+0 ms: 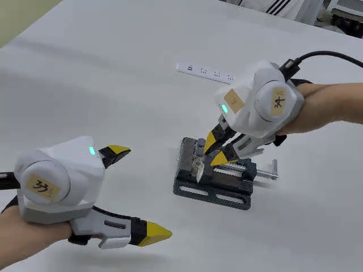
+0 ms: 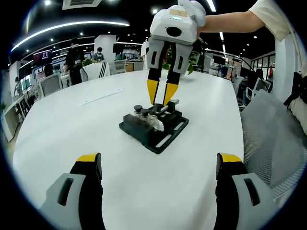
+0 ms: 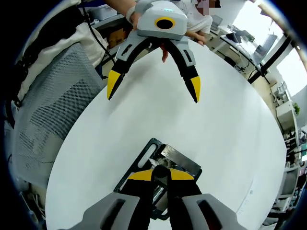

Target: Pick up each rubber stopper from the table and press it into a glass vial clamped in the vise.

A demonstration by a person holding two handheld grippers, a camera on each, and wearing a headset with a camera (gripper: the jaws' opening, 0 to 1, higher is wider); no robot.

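Hovering just above the vise (image 1: 211, 191), at 4 o'clock from the middle of the head view, the right gripper (image 1: 216, 151) has its jaws close together. In the right gripper view a small dark round thing, I think a stopper (image 3: 160, 169), sits between the tips. I cannot tell if the jaws really pinch it or if it already rests on a vial. The left gripper (image 1: 142, 191) hangs at 8 o'clock with its jaws wide and nothing in them. A clear vial (image 1: 197, 168) stands in the vise. In the left gripper view two dark tops (image 2: 138, 109) show at the vise's 10 o'clock end. A stopper is likely tiny, light and squashy, and rubber does not slip, so pinch it by the sides of its fat top. Glass can crack, so push straight down, softly. The heavy vise should stay put.
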